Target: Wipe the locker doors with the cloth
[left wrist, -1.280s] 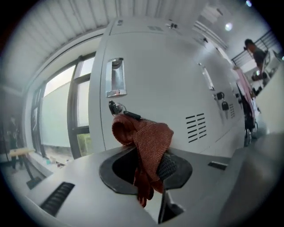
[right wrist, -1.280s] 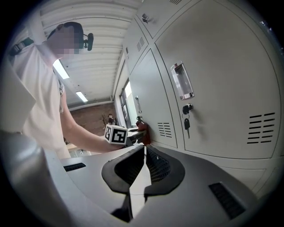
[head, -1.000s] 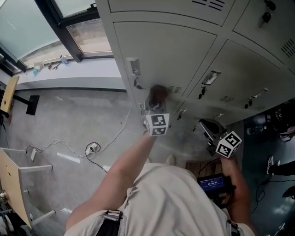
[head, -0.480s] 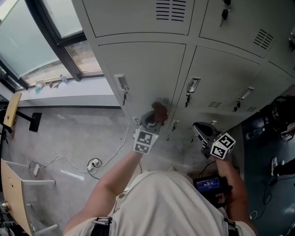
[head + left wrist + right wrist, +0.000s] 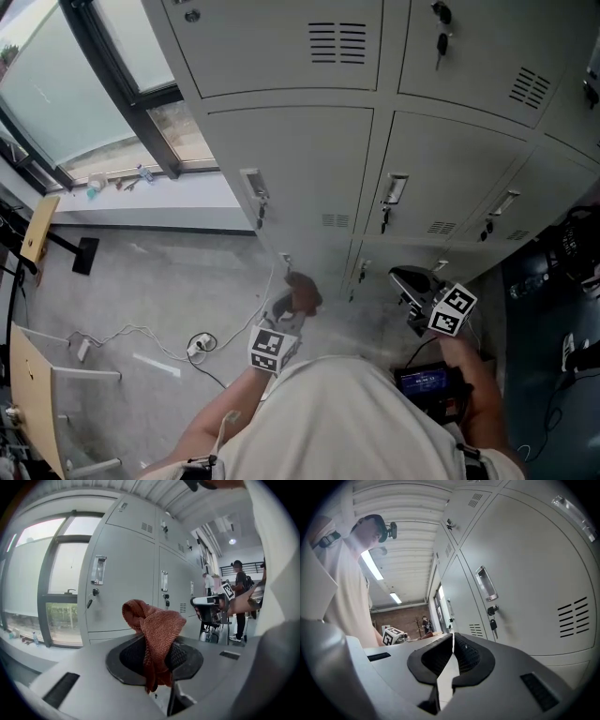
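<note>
wiping step in hand, judged between strokes. the left gripper (image 5: 292, 302) sits low by the foot of the locker doors (image 5: 298, 164), and the rust-red knitted cloth (image 5: 157, 629) looks just off the grey panel, not pressed on it; contact can't be confirmed. the next move calls for pushing the cloth flat on a door and sweeping across, minding the recessed handle (image 5: 98, 570) and the hanging key (image 5: 89, 603). left jaws are clamped on the cloth, its bunch above them and tail hanging below. the right gripper (image 5: 452, 660) is near the neighbouring door, jaws together, holding nothing.
</note>
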